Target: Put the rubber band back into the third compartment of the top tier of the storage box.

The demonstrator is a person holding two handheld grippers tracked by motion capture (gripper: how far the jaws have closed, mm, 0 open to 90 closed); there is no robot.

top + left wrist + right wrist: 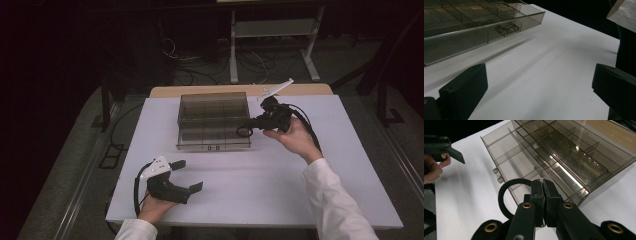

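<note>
A smoked clear compartment box [214,120] stands at the back middle of the white table [260,175]. My right gripper [251,127] is at the box's front right corner, shut on a black ring [239,132]. In the right gripper view the jaws [543,192] pinch the ring [500,197], which loops out to the left over the box's [554,152] near compartments. My left gripper [189,175] rests near the table's front left, open with nothing between its jaws. In the left gripper view it [539,87] faces the box [474,27] and its front latch [507,28].
A wooden tabletop edge [240,90] shows behind the white board. Beyond it, a metal stand [272,45] and loose cables [200,65] lie on the dark floor. The other hand with its gripper [449,148] shows at the upper left of the right gripper view.
</note>
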